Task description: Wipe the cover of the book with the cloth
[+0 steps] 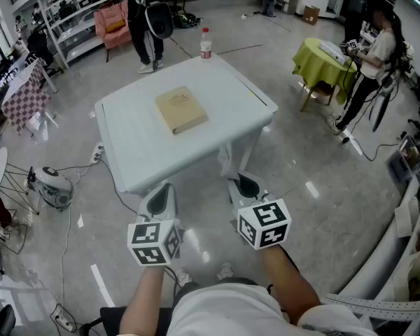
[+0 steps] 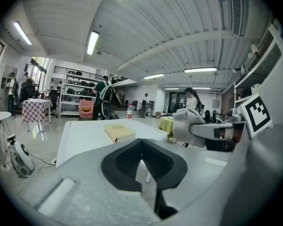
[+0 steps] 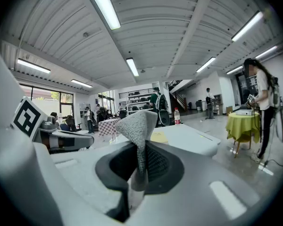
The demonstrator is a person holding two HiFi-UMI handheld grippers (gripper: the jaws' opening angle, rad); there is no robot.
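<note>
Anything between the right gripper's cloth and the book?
Nothing visible does. Only bare table lies between the right gripper, shut on the cloth, and the book; the bottle stands beyond, at the far edge.

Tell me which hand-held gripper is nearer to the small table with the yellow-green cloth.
The right hand-held gripper. That table stands ahead and to its right; the left hand-held gripper is farther left still.

book [image 1: 181, 109]: tan cover | table [image 1: 140, 152]: white | cloth [image 3: 137, 126]: grey, fine knit | left gripper [image 1: 161, 200], right gripper [image 1: 246, 186]: pale grey, black pads, black-and-white square markers | round table cover [image 1: 315, 56]: yellow-green | side cloth [image 1: 21, 96]: red-and-white check
</note>
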